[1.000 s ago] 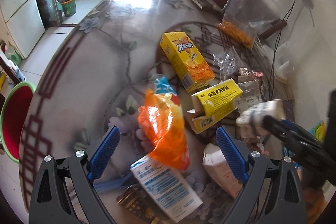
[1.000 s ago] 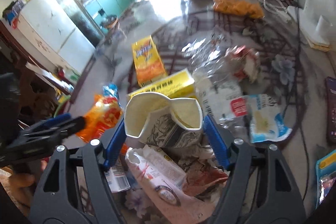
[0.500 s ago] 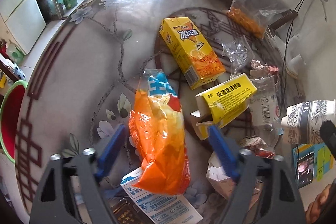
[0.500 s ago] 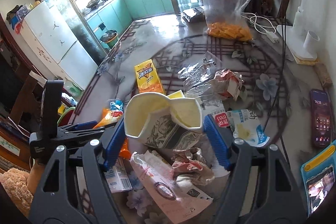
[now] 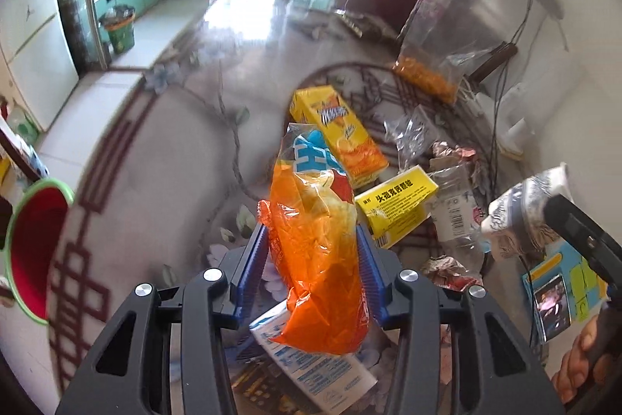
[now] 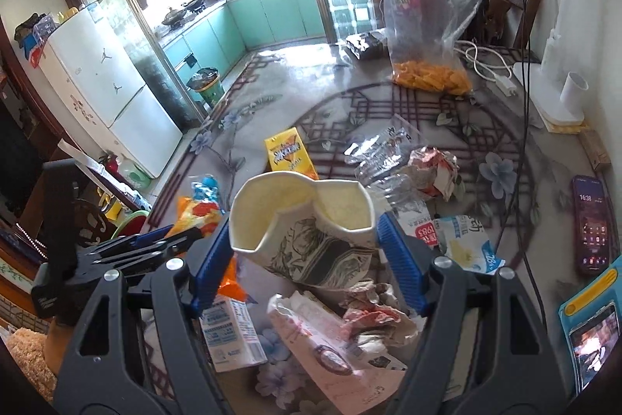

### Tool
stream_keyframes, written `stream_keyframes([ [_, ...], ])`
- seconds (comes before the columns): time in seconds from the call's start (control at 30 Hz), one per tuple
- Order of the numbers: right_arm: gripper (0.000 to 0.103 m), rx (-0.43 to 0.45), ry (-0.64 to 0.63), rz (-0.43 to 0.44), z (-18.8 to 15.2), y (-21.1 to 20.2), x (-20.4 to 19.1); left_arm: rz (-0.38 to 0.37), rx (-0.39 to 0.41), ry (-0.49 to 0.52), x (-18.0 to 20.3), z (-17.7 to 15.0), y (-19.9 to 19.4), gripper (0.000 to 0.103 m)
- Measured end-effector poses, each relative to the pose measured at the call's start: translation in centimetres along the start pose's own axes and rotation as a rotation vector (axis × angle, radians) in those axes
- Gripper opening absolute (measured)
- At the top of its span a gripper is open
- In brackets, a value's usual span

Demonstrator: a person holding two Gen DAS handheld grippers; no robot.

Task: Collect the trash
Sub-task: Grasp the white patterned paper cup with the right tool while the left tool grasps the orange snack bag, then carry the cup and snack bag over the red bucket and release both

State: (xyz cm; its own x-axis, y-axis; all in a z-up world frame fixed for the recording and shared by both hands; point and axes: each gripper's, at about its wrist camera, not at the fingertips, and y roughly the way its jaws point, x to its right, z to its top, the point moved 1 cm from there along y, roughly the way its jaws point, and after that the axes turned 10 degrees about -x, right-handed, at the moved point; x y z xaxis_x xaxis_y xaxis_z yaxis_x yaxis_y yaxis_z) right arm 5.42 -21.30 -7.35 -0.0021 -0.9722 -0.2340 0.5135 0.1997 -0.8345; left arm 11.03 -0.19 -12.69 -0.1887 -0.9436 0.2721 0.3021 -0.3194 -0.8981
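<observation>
The surface (image 6: 295, 80) is glossy, with flower patterns. On it lie a yellow juice carton (image 6: 288, 153), a yellow box (image 5: 396, 205), crumpled wrappers (image 6: 435, 168) and a phone (image 6: 591, 224).

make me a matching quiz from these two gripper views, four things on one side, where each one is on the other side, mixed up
Things:
1. orange snack bag
2. crushed paper cup
3. yellow juice carton
4. dark phone

Places:
A. lying flat on the table, beyond the gripped items
B. between the right gripper pads
C. at the table's right edge, screen lit
D. between the left gripper pads

Pairs: 1-D, 2-B, 3-A, 4-C
</observation>
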Motion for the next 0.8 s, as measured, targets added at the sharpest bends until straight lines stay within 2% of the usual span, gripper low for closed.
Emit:
stream_keyframes([
  [0.3, 0.072, 0.021, -0.023, -0.034, -0.1, -0.1, -5.6, -0.012, 0.061, 0.016, -4.7, -0.1, -3.9, 0.043],
  [0.6, 0.072, 0.012, -0.073, -0.035, -0.2, 1.1, -13.2, 0.010, 0.094, -0.047, -13.0, -0.8, -6.7, 0.043],
  [0.8, 0.072, -0.014, -0.122, -0.013, -0.4, 2.7, -17.9, 0.067, 0.122, -0.107, -19.0, -1.5, -8.3, 0.043],
])
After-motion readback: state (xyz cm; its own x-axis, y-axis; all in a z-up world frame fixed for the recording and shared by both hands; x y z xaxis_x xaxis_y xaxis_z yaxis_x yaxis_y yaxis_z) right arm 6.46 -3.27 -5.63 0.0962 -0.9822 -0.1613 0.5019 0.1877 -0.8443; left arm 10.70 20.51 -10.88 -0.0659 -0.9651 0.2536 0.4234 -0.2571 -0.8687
